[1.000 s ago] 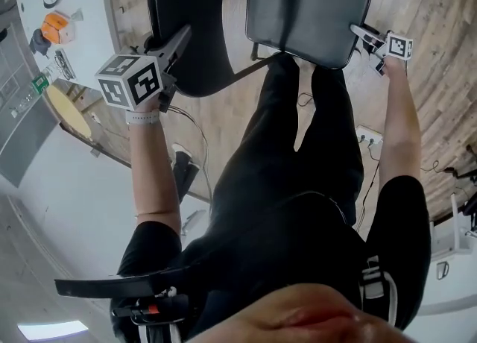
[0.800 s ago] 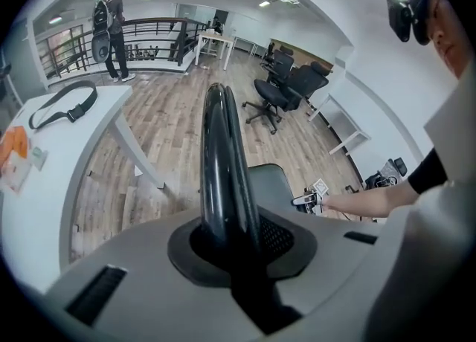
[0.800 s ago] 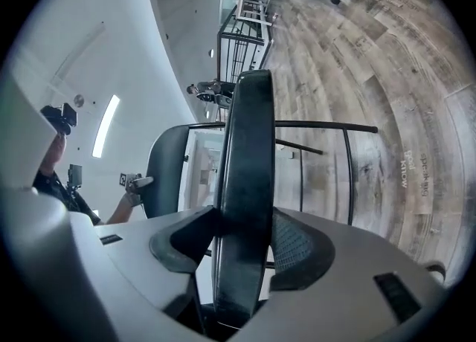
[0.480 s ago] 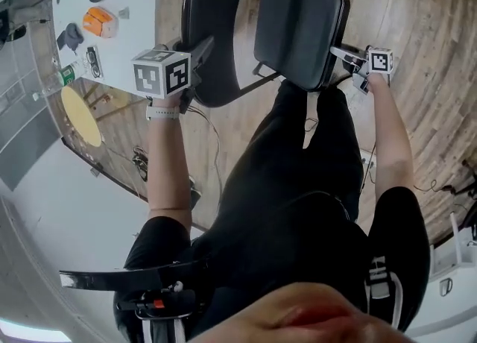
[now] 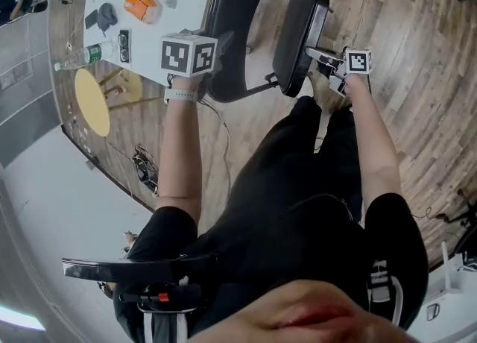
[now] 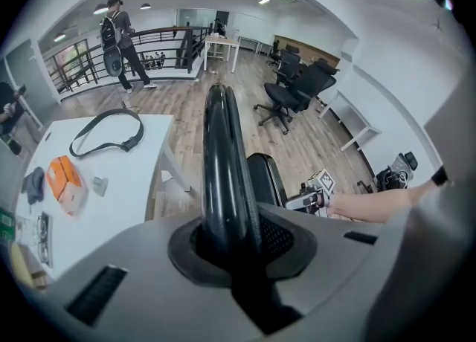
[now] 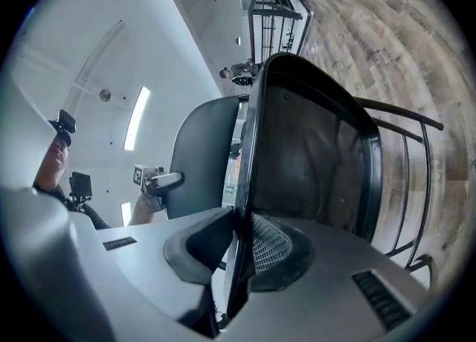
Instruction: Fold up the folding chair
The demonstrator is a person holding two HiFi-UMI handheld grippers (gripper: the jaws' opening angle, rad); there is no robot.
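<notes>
Here the folding chair (image 5: 253, 28) stands on the wood floor (image 5: 402, 51) just beside the white surface (image 5: 179, 2). The left gripper (image 5: 220, 39) has its fingers clamped narrowly on the top edge of the backrest (image 6: 223, 155). The right gripper (image 5: 317, 54) has just been closing its fingers, which pinch the front edge of the seat (image 5: 298, 36). The seat is tipped nearly upright, on the backrest's far side from the surface.

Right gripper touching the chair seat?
Touching. Right gripper view: the right gripper, jaws just closed further, pinches the seat edge between its pads.
</notes>
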